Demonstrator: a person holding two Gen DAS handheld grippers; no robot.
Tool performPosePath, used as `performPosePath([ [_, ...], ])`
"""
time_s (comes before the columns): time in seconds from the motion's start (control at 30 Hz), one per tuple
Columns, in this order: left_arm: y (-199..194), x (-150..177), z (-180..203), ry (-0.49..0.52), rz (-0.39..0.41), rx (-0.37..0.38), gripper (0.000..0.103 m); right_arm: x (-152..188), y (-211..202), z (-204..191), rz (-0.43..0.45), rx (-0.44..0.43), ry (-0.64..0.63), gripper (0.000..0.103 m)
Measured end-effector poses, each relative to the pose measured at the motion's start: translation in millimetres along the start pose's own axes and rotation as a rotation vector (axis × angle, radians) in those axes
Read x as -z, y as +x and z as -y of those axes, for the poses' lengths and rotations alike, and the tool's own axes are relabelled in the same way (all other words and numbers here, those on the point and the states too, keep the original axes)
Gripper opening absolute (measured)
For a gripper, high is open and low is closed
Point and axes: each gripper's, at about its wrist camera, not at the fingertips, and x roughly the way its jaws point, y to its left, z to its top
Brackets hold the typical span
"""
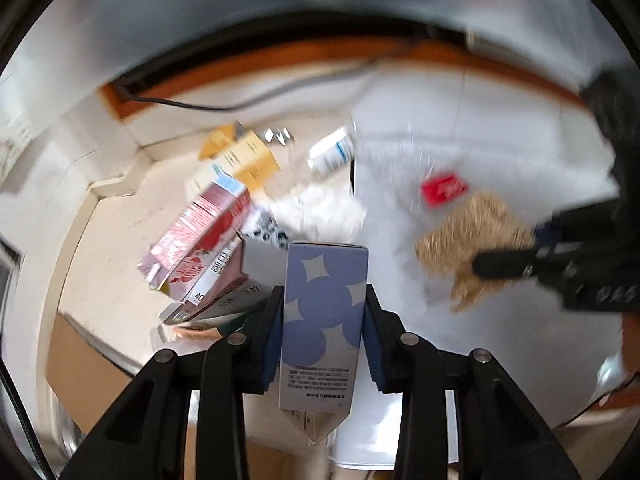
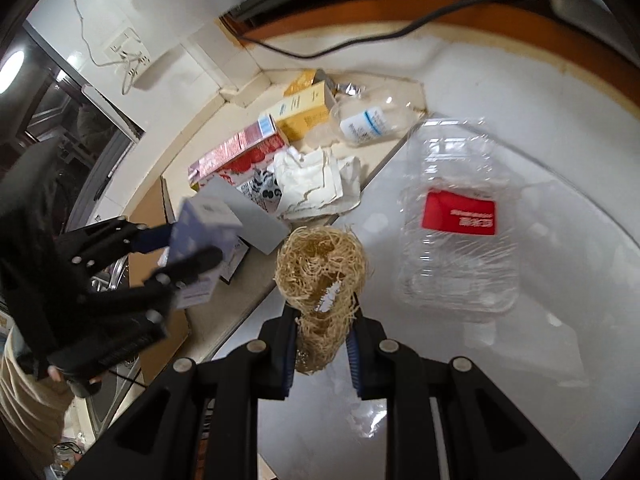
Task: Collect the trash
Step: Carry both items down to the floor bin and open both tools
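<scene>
- Above the surface's left edge, the left gripper pinches a light, crushable blue carton at mid-body.
- Right gripper squeezes a springy, probably weightless straw wad.

Most of the white tabletop on the right is open, only the clear plastic clamshell lies flat in the way there. The left side is jammed up: pink carton, yellow box, crumpled paper and a squashed bottle piled touching each other. A black cable runs along the far edge.
</scene>
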Motion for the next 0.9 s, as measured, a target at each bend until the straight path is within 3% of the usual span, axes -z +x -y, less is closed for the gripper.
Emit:
performPosePath([
  [0.2, -51.6, 28.0, -9.1, -0.138, 0.009, -0.019, 0.034, 20.2, -37.2, -11.4, 0.044, 0.009, -0.012, 0.021],
  [0.4, -101.9, 91.6, -12.9, -0.271, -0.023, 0.008, 0.034, 59.2, -69.0, -43.0, 0.06, 0.004, -0.03, 0.021],
  [0.67, -145.3, 205.9, 0.2, -0.32, -0.072, 0.048, 0.034, 145.1, -79.2, -100.0, 0.023, 0.018, -0.032, 0.021],
  [0.9, -135.9, 288.5, 14.7, -0.358, -0.174, 0.113, 0.034, 227.0, -65.2, -126.3, -0.059, 0.037, -0.009, 0.021],
])
